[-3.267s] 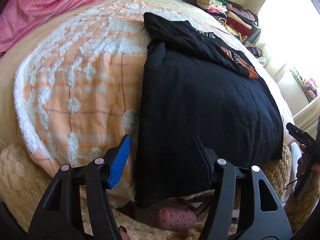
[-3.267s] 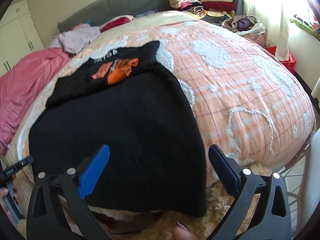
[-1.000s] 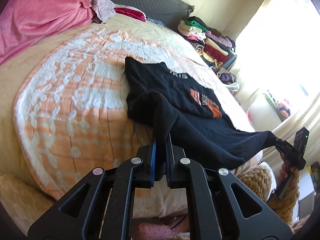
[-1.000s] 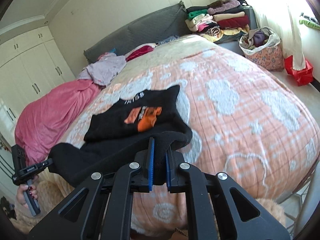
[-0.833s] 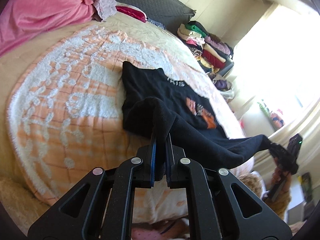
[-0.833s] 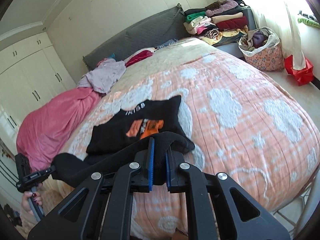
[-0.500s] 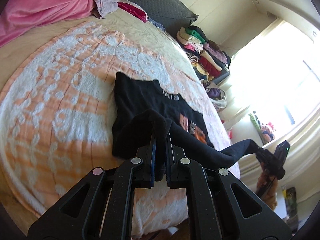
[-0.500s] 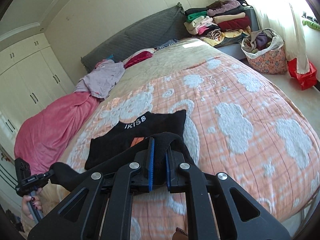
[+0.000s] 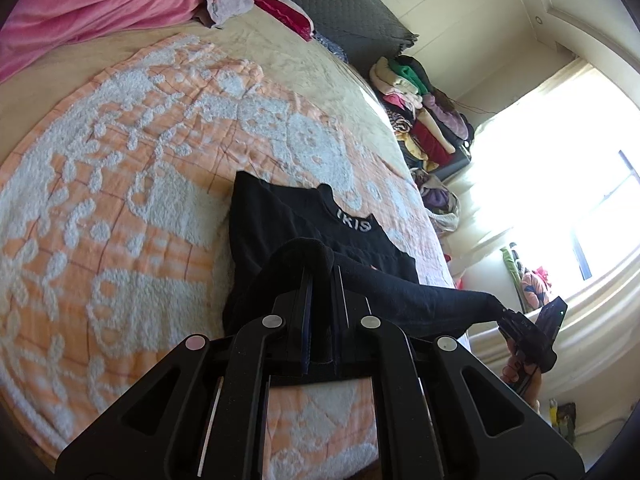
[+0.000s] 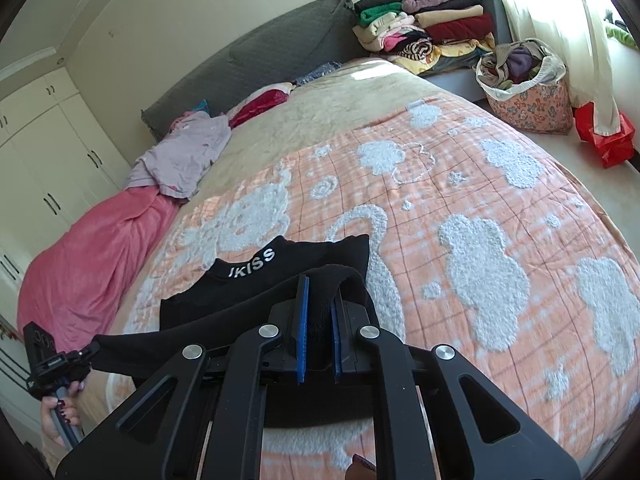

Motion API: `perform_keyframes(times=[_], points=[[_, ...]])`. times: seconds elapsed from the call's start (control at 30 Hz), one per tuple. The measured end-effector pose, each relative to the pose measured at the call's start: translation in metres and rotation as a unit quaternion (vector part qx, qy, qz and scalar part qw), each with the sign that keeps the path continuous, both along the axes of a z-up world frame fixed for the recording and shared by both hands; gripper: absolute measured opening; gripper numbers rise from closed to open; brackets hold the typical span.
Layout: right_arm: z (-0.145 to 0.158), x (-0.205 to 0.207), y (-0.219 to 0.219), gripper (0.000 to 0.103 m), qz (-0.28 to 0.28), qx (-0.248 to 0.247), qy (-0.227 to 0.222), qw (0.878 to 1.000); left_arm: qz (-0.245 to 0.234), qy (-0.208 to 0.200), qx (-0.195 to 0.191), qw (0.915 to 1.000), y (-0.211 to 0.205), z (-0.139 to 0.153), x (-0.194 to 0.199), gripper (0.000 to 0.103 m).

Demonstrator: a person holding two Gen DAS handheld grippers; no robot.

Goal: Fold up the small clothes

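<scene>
A black top with white letters at its collar lies on the orange and white blanket. Its near hem is lifted and stretched between both grippers, folded over the upper part. My left gripper is shut on one hem corner. My right gripper is shut on the other corner of the black top. In the left wrist view the right gripper holds the far end of the stretched hem; in the right wrist view the left gripper does the same. The orange print is hidden under the fold.
A pink blanket and a lilac garment lie at the bed's head by the grey headboard. A stack of folded clothes and a flowered bag stand by the window. White wardrobes line the left wall.
Both grippers carried the hem up the bed toward the collar. The black fabric now covers the orange print, which showed a second ago. The left gripper rolled somewhat.
</scene>
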State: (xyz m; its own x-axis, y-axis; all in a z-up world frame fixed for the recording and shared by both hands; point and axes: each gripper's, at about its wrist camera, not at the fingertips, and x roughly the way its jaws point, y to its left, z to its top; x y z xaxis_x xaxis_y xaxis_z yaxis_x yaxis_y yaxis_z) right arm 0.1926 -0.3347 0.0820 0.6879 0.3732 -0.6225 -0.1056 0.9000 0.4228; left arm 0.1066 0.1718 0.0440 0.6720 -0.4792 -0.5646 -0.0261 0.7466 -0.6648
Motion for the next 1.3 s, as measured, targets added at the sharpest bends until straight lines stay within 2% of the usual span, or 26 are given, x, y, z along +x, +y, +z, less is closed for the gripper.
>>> perform_keyframes(times=[0.23,0.37,0.4,0.47,0.5,0.53,0.63,0.77,0.83,0.87,0.93,1.03,1.1,1.2,1.3], points=[[-0.012,0.038,0.011,0.008,0.003,-0.018,0.024,1.0,0.023,0.024,0.003,0.9994,0.01,-0.009,0.028,0.002],[-0.032,0.06,0.013,0.011,-0.004,-0.016,0.054,0.998,0.039,0.032,0.018,0.9986,0.013,-0.016,0.041,0.002],[-0.04,0.065,0.013,0.016,-0.01,-0.018,0.068,0.997,0.043,0.031,0.027,0.9982,0.013,-0.016,0.042,0.004],[-0.045,0.065,0.011,0.039,-0.027,-0.034,0.071,0.997,0.047,0.025,0.037,0.9979,0.014,-0.014,0.039,0.012],[-0.047,0.063,0.01,0.06,-0.034,-0.041,0.068,0.996,0.047,0.023,0.039,0.9979,0.014,-0.013,0.039,0.02],[-0.048,0.06,0.008,0.06,-0.037,-0.039,0.06,0.997,0.045,0.02,0.047,0.9977,0.012,-0.011,0.037,0.022],[-0.048,0.053,0.006,0.06,-0.031,-0.046,0.051,0.997,0.032,0.013,0.088,0.9955,0.001,-0.007,0.033,0.022],[-0.041,0.038,0.013,0.06,-0.006,-0.076,0.03,0.997,-0.016,0.004,0.126,0.9919,-0.027,-0.005,0.027,0.025],[-0.039,0.031,0.02,0.055,0.016,-0.102,0.023,0.994,-0.042,0.002,0.149,0.988,-0.042,-0.007,0.024,0.025],[-0.039,0.028,0.024,0.05,0.031,-0.116,0.024,0.992,-0.056,0.004,0.158,0.9859,-0.05,-0.01,0.022,0.025],[-0.043,0.028,0.031,0.023,0.059,-0.141,0.035,0.988,-0.082,0.007,0.173,0.9816,-0.063,-0.015,0.02,0.025],[-0.057,0.026,0.046,0.014,0.102,-0.187,0.053,0.976,-0.114,0.012,0.234,0.9655,-0.086,-0.029,0.02,0.025],[-0.067,0.026,0.057,0.013,0.126,-0.211,0.062,0.967,-0.124,0.021,0.257,0.9582,-0.093,-0.04,0.025,0.025],[-0.082,0.033,0.068,0.013,0.148,-0.222,0.082,0.96,-0.13,0.036,0.288,0.9482,-0.097,-0.056,0.036,0.025],[-0.098,0.046,0.072,0.013,0.144,-0.239,0.102,0.955,-0.131,0.038,0.302,0.9435,-0.098,-0.063,0.044,0.025]])
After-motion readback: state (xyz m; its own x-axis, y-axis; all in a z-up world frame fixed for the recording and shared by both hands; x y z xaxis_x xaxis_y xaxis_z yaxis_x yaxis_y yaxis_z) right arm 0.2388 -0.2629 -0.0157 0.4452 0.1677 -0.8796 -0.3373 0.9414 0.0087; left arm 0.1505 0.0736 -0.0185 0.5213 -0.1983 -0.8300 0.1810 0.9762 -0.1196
